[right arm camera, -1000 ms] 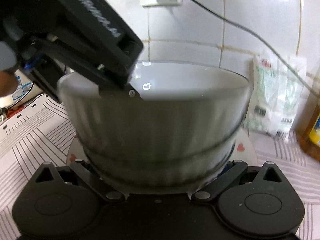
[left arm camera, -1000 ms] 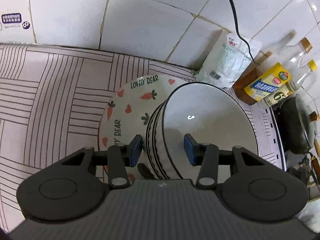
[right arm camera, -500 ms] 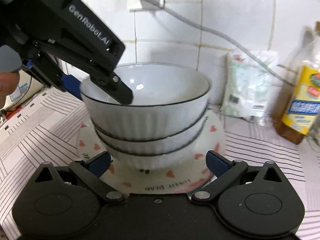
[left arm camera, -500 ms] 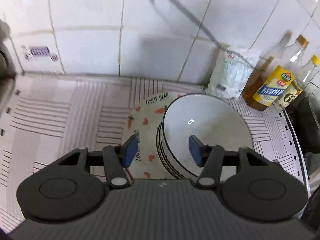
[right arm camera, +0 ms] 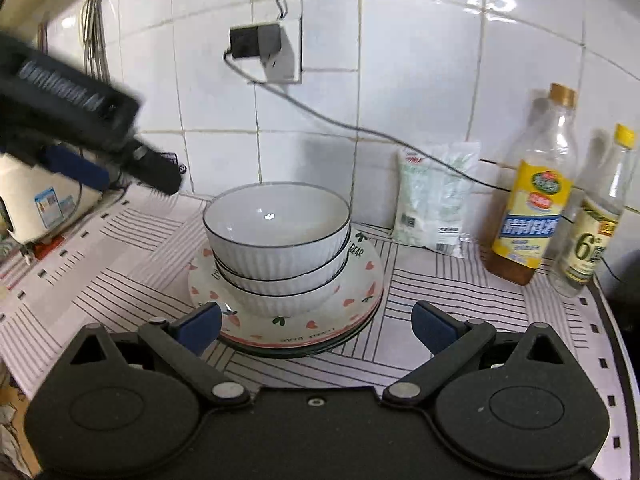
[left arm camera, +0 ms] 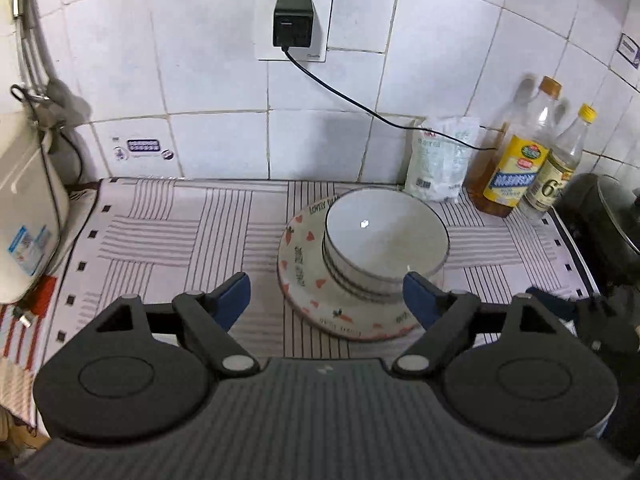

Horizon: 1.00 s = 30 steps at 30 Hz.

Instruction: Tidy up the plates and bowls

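A stack of three white ribbed bowls [right arm camera: 276, 240] with dark rims stands on a white plate with hearts and carrots [right arm camera: 356, 296], itself on other plates. The stack also shows in the left wrist view [left arm camera: 384, 240] on the plate [left arm camera: 304, 276]. My left gripper [left arm camera: 326, 300] is open and empty, held above and in front of the stack. It shows as a blurred dark body at the upper left of the right wrist view [right arm camera: 76, 120]. My right gripper [right arm camera: 316, 326] is open and empty, just in front of the plates.
A striped cloth [left arm camera: 168, 232] covers the counter. A white bag [right arm camera: 436, 196], an oil bottle [right arm camera: 532, 204] and a clear bottle [right arm camera: 592, 232] stand at the back right against the tiled wall. A white appliance [left arm camera: 24, 208] is at left, a dark pot [left arm camera: 604, 220] at right. A cable hangs from the socket [left arm camera: 294, 24].
Both grippers have pulled back and up from the bowl stack. The left jaws left the top bowl's rim and opened wider; the right gripper let go of the bowls.
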{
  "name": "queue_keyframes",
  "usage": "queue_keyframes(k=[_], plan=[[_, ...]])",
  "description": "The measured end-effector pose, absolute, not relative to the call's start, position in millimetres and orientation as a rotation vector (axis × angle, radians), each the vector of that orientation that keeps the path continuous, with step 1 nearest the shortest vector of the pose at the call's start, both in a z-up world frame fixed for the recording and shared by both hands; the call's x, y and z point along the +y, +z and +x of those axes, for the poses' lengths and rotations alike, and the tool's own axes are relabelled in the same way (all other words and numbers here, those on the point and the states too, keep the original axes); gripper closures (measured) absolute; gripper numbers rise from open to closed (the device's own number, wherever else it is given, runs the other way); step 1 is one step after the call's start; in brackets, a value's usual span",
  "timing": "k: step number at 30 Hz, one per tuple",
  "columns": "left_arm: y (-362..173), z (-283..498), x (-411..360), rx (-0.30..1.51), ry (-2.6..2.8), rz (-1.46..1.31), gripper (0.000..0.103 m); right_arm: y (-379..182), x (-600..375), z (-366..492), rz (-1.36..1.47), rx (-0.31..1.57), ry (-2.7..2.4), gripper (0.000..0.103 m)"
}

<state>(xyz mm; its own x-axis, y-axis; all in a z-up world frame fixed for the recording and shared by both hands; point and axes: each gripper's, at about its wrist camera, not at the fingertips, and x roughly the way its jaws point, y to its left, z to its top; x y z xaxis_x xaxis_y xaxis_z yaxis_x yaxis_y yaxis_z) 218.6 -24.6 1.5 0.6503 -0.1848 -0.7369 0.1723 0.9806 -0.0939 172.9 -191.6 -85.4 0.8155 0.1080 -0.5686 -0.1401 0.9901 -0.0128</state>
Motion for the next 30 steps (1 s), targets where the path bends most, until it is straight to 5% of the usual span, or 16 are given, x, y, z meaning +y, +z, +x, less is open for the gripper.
queue_keyframes(k=[8,30], plan=[[28.4,167.7,-5.5,0.826,-0.178,-0.030,0.002,-45.2,-190.5,136.8,-0.057,0.611,0.059,0.001],[68.7,99.4,9.9,0.897,-0.030,0.051,0.002,19.9,-192.6,68.3,0.018,0.760,-0.122,0.000]])
